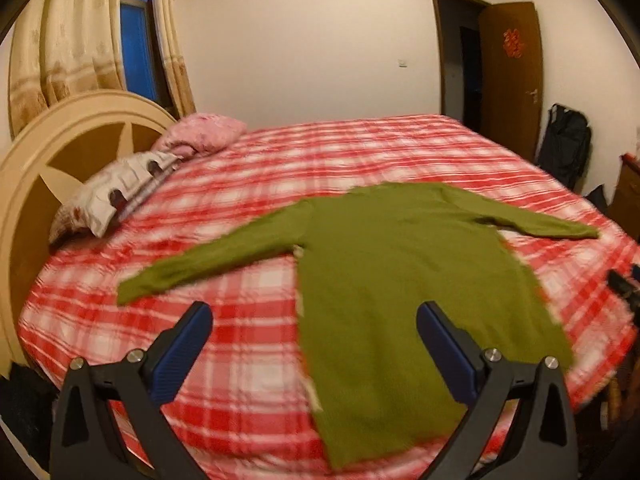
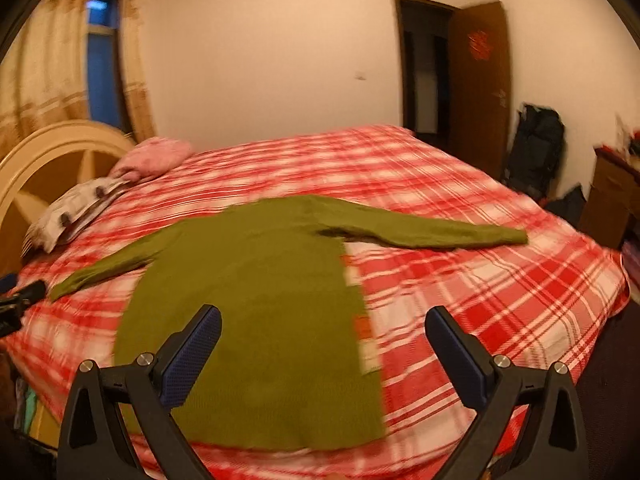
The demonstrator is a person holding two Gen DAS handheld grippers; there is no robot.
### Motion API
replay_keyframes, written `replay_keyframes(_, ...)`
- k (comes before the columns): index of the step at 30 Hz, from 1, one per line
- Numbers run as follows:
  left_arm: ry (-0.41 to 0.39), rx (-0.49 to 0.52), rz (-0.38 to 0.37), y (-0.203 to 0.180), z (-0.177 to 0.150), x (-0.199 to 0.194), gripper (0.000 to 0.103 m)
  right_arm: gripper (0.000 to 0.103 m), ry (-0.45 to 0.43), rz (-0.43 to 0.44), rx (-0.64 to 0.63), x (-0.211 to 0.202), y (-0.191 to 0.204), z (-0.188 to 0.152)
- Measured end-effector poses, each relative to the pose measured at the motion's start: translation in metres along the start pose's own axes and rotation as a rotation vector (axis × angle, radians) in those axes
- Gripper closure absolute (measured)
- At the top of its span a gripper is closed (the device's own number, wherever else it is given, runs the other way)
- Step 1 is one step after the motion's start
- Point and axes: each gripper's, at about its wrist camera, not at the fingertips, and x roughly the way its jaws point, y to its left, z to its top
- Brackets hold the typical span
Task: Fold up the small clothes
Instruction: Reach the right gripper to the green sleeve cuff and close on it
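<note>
A green long-sleeved sweater lies flat on the red and white plaid bed, both sleeves spread sideways and its hem toward me. My left gripper hovers open above the hem's left part, with nothing between its blue pads. In the right wrist view the same sweater lies lower left of centre, and my right gripper stands open over its right edge, holding nothing. The left gripper's tip shows at the left edge of the right wrist view; the right gripper's tip shows at the right edge of the left wrist view.
Pillows and a pink one lie by the rounded headboard at the left. Beyond the bed are an open brown door, a black backpack on the floor and a wooden cabinet at the right.
</note>
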Motion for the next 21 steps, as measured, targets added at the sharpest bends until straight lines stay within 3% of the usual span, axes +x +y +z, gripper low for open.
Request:
replay_keyframes(8,-0.001,0.039,0.11,0.033,0.022,0.092,0.0,0.002,0.105,-0.116,0.245,0.08,-0.116,0.027)
replay_keyframes(9,0.018,0.026,0.117,0.038,0.024,0.107,0.0,0.005,0.115,-0.135,0.283,0.09,-0.132,0.032)
replay_keyframes(12,0.051,-0.002,0.133,0.044,0.027,0.14,0.0,0.027,0.161,-0.201,0.391,0.124,-0.183,0.044)
replay_keyframes(17,0.075,-0.018,0.155,0.039,0.025,0.178,0.0,0.03,0.213,-0.226,0.588,0.168,-0.254,0.049)
replay_keyframes(21,0.112,-0.013,0.172,0.035,0.02,0.201,0.0,0.033,0.215,-0.226,0.67,0.188,-0.282,0.049)
